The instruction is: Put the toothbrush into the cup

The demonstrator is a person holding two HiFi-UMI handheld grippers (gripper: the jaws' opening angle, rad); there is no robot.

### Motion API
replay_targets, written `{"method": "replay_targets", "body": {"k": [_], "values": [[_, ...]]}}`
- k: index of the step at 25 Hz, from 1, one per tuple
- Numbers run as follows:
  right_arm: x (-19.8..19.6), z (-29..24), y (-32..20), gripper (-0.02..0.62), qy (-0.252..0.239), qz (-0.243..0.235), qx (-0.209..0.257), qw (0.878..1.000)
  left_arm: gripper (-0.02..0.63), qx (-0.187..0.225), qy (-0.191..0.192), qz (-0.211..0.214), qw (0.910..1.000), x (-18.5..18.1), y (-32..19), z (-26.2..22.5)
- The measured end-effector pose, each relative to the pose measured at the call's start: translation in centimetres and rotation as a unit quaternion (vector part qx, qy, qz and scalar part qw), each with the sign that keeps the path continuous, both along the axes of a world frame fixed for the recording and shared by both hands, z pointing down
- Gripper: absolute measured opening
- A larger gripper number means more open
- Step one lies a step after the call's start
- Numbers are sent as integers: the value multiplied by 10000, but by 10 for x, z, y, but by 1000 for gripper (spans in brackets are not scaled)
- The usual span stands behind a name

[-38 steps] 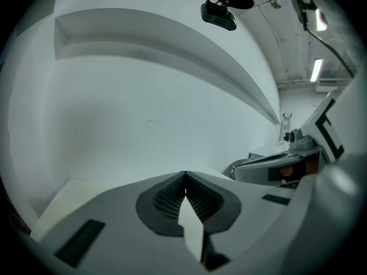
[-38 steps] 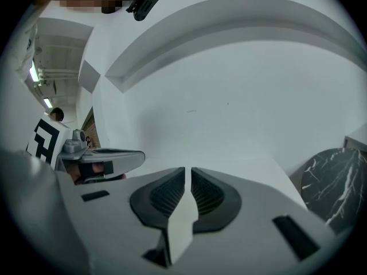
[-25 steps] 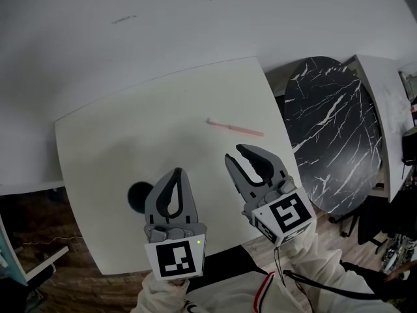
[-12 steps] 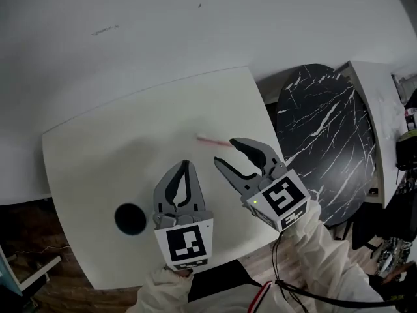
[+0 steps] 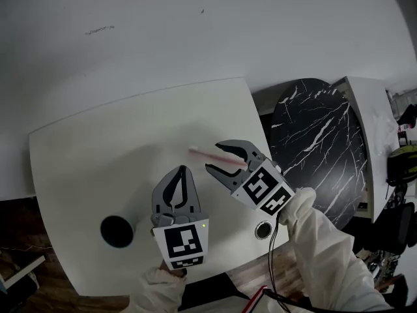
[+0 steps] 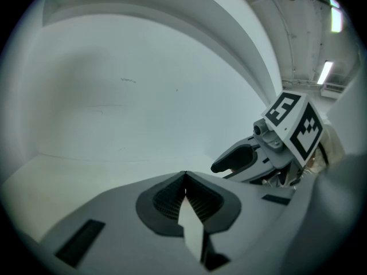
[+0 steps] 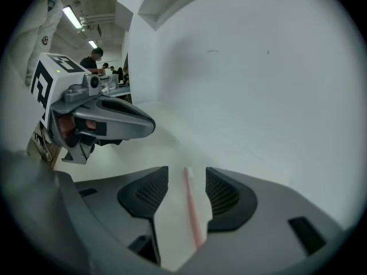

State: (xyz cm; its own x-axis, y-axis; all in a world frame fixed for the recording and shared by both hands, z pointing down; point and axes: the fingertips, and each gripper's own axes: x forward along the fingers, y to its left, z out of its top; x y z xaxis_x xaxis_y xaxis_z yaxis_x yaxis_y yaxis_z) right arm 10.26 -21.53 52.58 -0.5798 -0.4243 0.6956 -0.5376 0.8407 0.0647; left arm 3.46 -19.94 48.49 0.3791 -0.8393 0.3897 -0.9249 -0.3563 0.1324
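Standing near the left front part of the white square table with rounded corners (image 5: 98,155), the dark round cup (image 5: 117,231) is upright with its mouth open to the head view, and nothing is inside it that can be seen. It is well apart from both tools.

Just right of the cup comes the left gripper (image 5: 180,172), a grey two-jaw tool with a marker cube at its back, held low over the table and pointing away from the person. In its own view the left gripper (image 6: 184,175) has its ribbed pads pressed tip to tip, with nothing caught between them; only pale table and wall lie ahead.

Further right lies the thin pink plastic toothbrush (image 5: 201,152), flat on the tabletop, its whitish head end toward the left. The right gripper (image 5: 214,158) reaches in over its handle end from the right, angled downward, with a white sleeve (image 5: 319,240) behind it. In the right gripper view the toothbrush (image 7: 194,213) runs lengthwise down the gap between the two dark pads, and the right gripper (image 7: 187,171) has its jaws spread wide and opening; neither pad touches the brush, so it is not gripped.

At the far right, beyond the table edge, stands a round black tabletop with white marble veins (image 5: 319,142).
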Motion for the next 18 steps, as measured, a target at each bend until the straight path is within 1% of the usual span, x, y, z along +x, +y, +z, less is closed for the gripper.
{"method": "replay_targets", "body": {"k": [3,8,12,15,16,18], "values": [[5,16,-2,207,188,-150,-172,9996,9,-82,63,-23,9999,2,0,8],[13,43,-2,206,654,-401,-371,9964,9,-191,71,-29,9998,3,0,18],[15,55,-1,203,705,-434,-563,9950,9,-241,108,6,9997,6,2,23],[17,62,-1,202,793,-469,-620,9938,9,-292,139,6,9995,7,2,28],[18,64,-1,183,828,-480,-627,9934,9,-309,146,11,9994,8,2,29],[19,68,-1,172,864,-484,-644,9930,9,-332,159,20,9993,9,2,30]]}}
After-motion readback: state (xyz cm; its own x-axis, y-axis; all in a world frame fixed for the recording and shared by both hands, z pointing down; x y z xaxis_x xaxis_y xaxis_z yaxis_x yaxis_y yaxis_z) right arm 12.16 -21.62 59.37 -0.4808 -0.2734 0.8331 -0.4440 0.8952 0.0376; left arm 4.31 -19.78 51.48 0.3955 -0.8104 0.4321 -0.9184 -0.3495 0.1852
